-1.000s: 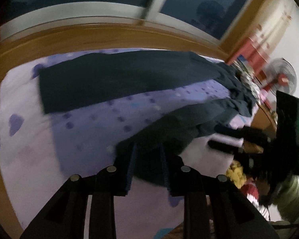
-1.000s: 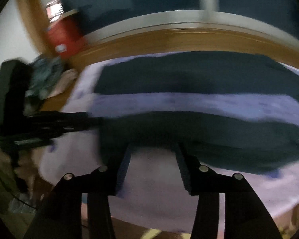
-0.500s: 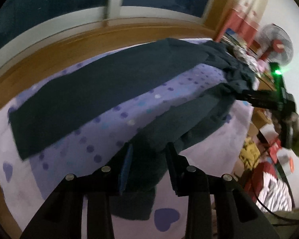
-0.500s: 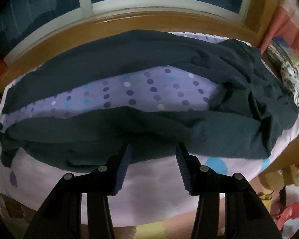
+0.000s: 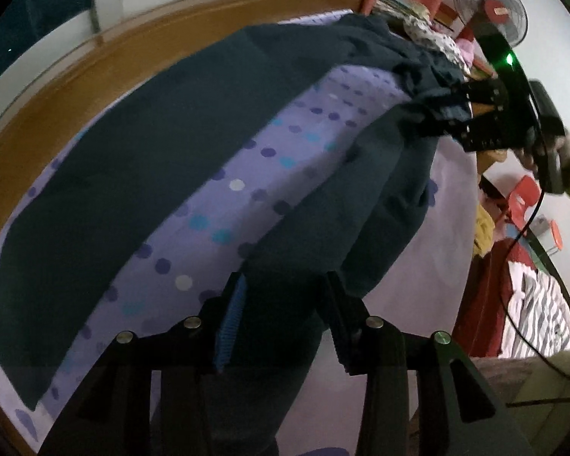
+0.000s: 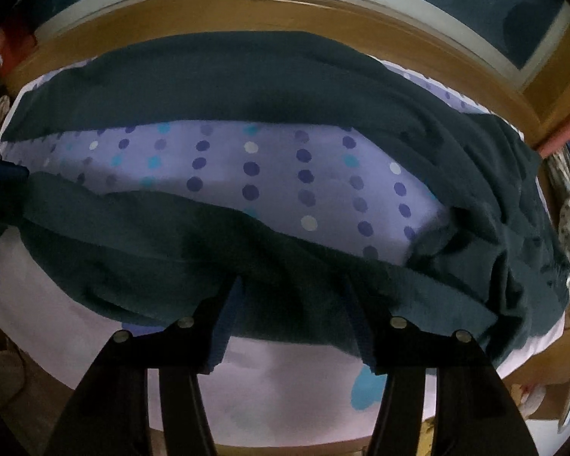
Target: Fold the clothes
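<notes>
1. Left wrist view showed dark navy trousers [image 5: 193,144] spread on a bed sheet [image 5: 269,159] with purple and teal dots, one leg lying flat along the wooden bed frame [image 5: 106,64], the other leg running back toward the camera.
2. The left hand-held gripper [image 5: 281,304] stood over the hem end of that nearer leg; its jaws were opening, cloth lay between them, and the pads no longer looked pressed on it.
3. Right wrist view showed the right hand-held gripper [image 6: 292,304] over the same leg nearer the bunched waist; its jaws were opening too, with fabric between them but not pinched.
4. The leg's long axis ran from one hand-held gripper to the other, so both sat along one edge.
5. My reading: the near leg must be carried across the strip of bare sheet onto the far leg, straight ahead of both; neither hand looked closer.
</notes>
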